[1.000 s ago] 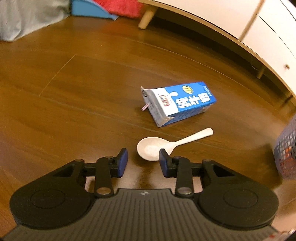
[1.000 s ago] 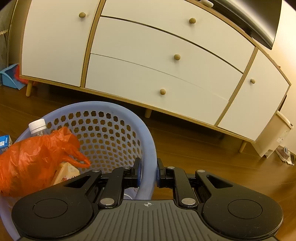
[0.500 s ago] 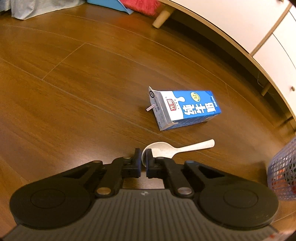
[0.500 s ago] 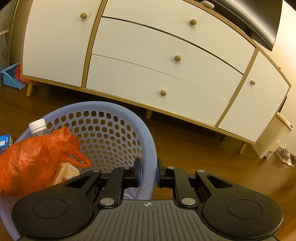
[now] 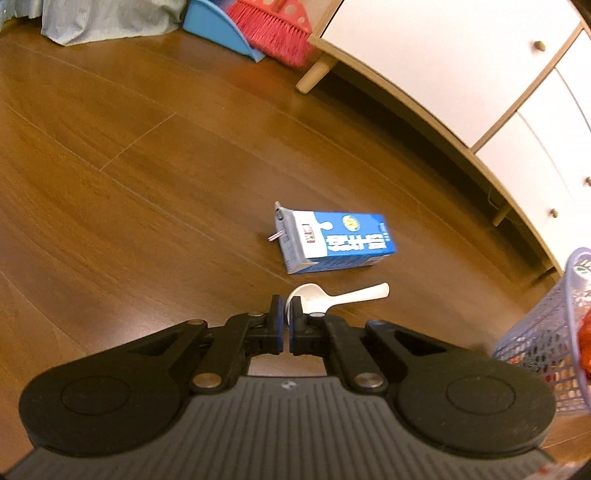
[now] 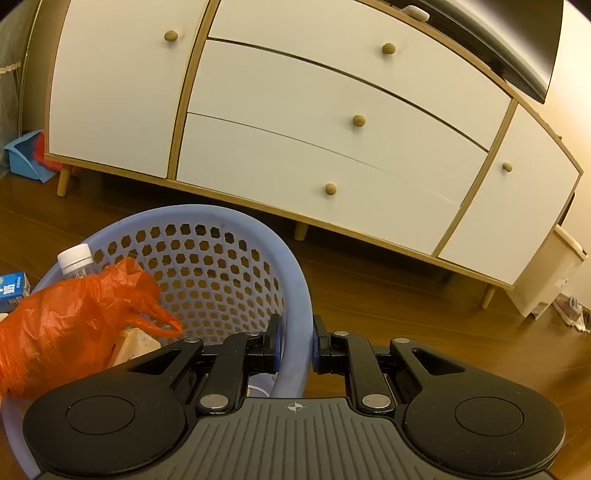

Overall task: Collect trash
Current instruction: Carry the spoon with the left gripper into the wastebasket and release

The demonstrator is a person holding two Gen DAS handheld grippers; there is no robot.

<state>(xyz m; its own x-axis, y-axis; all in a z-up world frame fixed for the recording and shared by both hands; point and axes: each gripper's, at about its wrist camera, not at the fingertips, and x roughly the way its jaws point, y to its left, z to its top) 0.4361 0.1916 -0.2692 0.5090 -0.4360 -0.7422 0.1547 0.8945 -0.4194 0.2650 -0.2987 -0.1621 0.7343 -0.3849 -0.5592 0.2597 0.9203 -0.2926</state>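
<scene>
A white plastic spoon (image 5: 332,297) hangs above the wood floor, its bowl rim pinched by my left gripper (image 5: 285,306), which is shut on it. Just beyond it a blue milk carton (image 5: 340,240) with a straw lies on its side on the floor. At the right edge stands the lilac mesh basket (image 5: 546,339). In the right wrist view my right gripper (image 6: 294,332) is shut on the basket's rim (image 6: 221,214). Inside the basket are an orange plastic bag (image 6: 66,321), a clear bottle with a white cap (image 6: 75,258) and other scraps.
A white cabinet on wooden legs (image 6: 332,129) runs along the wall behind the basket. A red broom (image 5: 273,26), a blue dustpan (image 5: 218,26) and grey cloth (image 5: 103,18) lie at the far left. A white bin (image 6: 550,280) stands right of the cabinet.
My left gripper went from open around the spoon's bowl to shut on it, then rose with the spoon off the floor. The right gripper and basket have not moved.
</scene>
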